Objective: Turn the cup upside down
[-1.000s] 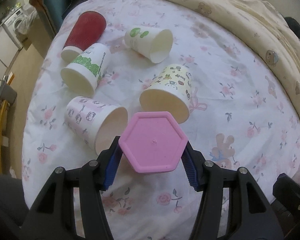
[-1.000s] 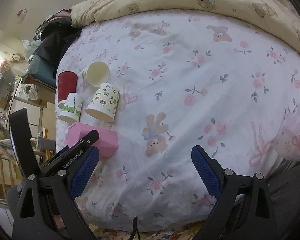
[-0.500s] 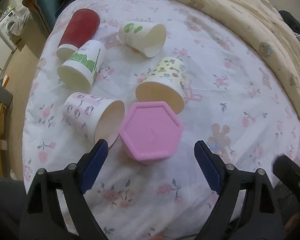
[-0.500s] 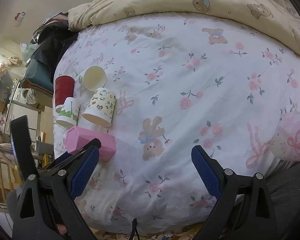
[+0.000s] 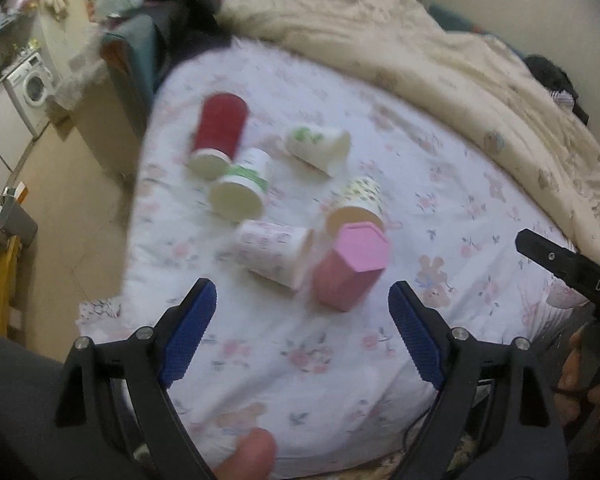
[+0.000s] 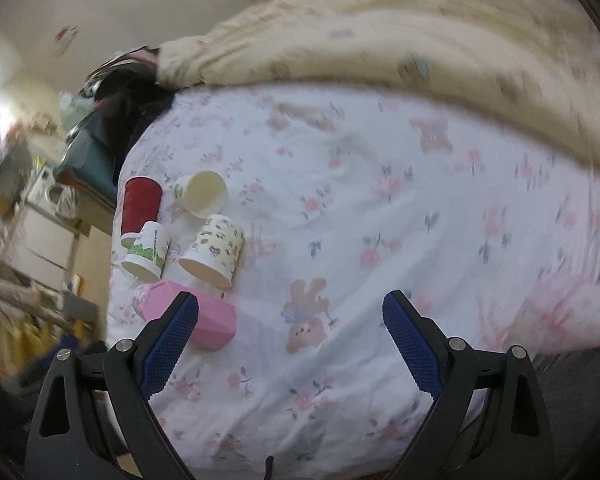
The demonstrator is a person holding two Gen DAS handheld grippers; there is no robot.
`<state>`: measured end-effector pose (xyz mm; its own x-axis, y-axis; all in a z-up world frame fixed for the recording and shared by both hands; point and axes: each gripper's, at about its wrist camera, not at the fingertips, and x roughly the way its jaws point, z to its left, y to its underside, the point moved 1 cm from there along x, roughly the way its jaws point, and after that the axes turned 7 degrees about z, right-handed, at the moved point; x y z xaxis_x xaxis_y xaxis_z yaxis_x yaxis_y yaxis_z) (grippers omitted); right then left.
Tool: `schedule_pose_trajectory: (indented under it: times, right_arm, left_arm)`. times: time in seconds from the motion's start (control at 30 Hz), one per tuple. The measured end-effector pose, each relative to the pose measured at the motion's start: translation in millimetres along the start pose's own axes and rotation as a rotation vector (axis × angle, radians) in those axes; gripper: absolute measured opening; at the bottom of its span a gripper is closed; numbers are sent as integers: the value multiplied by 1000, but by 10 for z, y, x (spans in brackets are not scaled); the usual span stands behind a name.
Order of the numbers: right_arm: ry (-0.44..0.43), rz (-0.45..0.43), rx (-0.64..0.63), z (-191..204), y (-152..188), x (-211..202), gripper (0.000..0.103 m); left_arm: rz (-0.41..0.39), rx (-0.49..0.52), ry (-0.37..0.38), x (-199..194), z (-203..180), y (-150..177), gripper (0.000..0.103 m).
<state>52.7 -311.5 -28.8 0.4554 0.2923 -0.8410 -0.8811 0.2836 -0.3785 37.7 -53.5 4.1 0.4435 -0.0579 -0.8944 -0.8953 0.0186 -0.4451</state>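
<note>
A pink hexagonal cup (image 5: 350,266) stands upside down on the flowered bed sheet (image 5: 440,184), base up. It also shows in the right wrist view (image 6: 212,322), partly behind my right gripper's left finger. My left gripper (image 5: 302,338) is open and empty, pulled back from the pink cup. My right gripper (image 6: 290,346) is open and empty, above the sheet's near edge.
Several paper cups lie on their sides behind the pink cup: a red one (image 5: 220,132), a green-printed one (image 5: 242,190), a leaf-printed one (image 5: 320,150), a cartoon one (image 5: 358,206), a pink-patterned one (image 5: 274,252). A cream duvet (image 5: 460,68) covers the far side. The bed's left edge drops to the floor.
My left gripper opened, let go of the pink cup on the sheet base up, and drew back toward me. The right gripper stayed open and tilted upward.
</note>
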Motion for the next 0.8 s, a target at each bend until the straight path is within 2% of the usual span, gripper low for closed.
schedule_pose_trajectory:
  times: [0.13, 0.33, 0.57, 0.67, 0.8]
  right_arm:
    - [35, -70, -118, 229, 73, -212, 96]
    - [54, -99, -276, 586, 356, -478, 96]
    - [44, -140, -292, 721, 771, -569, 96]
    - [50, -156, -305, 794, 902, -538, 96]
    - [53, -162, -322, 848, 1018, -437, 96]
  left_arm:
    - [-77, -27, -25, -217, 218, 133, 86]
    - [-134, -45, -26, -458, 342, 338, 86]
    - [-140, -94, -33, -463, 455, 594, 89]
    - [-147, -108, -25, -445, 473, 656, 101]
    - [-168, -91, -40, -435, 435, 707, 103]
